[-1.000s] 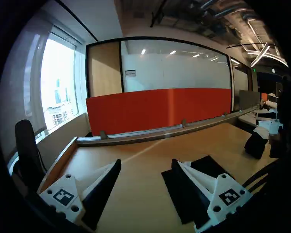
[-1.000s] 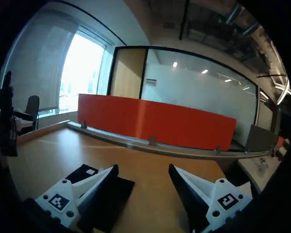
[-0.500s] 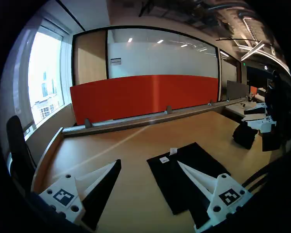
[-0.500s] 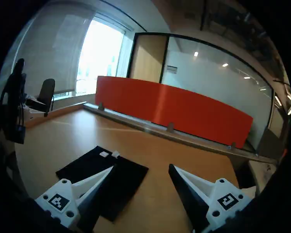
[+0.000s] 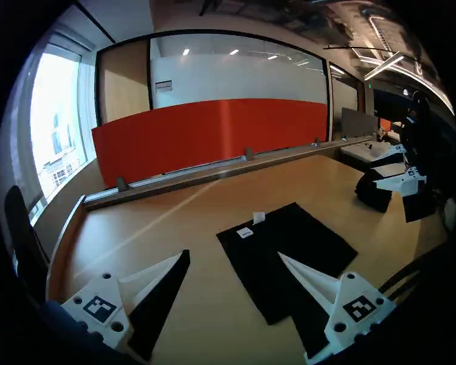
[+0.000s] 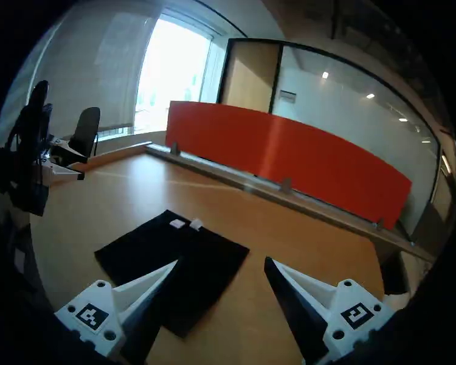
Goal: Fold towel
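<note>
Your left gripper (image 5: 233, 253) hangs above the wooden table (image 5: 167, 225) with its tongs spread wide and nothing between them. Your right gripper (image 6: 222, 261) hovers over the same table, also wide open and empty.

The black towel (image 5: 289, 243) lies flat on the table, spread out as a rough rectangle and turned at an angle to the table edge. In the left gripper view it sits to the right of centre, and the gripper's right finger (image 5: 313, 286) hangs over its near edge. In the right gripper view it sits to the left of centre, with the gripper's left finger (image 6: 149, 292) over its near part. So the towel lies between your two grippers. Whether either finger touches the cloth, you cannot tell from here.

Two small white tags (image 5: 245, 232) sit side by side at the towel's far edge.

An orange divider (image 5: 210, 134) runs along the far side of the table. Beyond it stands a glass wall, and a bright window (image 5: 51, 140) is on the left. A dark chair (image 6: 85, 131) stands near that window.
</note>
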`<state>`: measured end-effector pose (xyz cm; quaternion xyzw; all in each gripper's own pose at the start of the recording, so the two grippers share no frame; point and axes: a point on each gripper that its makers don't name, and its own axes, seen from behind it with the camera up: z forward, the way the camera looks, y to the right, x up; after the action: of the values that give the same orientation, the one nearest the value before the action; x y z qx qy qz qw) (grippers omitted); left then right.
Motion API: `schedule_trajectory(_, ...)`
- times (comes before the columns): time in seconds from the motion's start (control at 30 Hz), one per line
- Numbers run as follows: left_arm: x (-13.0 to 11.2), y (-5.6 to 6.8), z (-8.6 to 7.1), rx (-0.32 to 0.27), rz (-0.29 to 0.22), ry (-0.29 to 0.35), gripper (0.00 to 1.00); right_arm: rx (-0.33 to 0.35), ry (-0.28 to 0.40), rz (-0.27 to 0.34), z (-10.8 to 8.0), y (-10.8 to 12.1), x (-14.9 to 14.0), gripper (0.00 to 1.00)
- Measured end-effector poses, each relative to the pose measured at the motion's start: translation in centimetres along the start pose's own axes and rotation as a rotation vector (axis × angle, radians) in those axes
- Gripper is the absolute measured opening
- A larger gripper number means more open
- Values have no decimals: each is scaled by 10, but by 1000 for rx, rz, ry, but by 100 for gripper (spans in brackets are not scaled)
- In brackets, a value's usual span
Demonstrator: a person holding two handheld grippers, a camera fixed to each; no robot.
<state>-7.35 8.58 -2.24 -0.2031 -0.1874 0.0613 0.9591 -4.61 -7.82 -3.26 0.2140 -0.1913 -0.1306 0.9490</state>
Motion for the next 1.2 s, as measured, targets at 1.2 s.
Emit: schedule_trajectory(1.2, -113, 55, 59, -135, 69, -218, 96, 125, -217, -22, 43, -42, -123, 100)
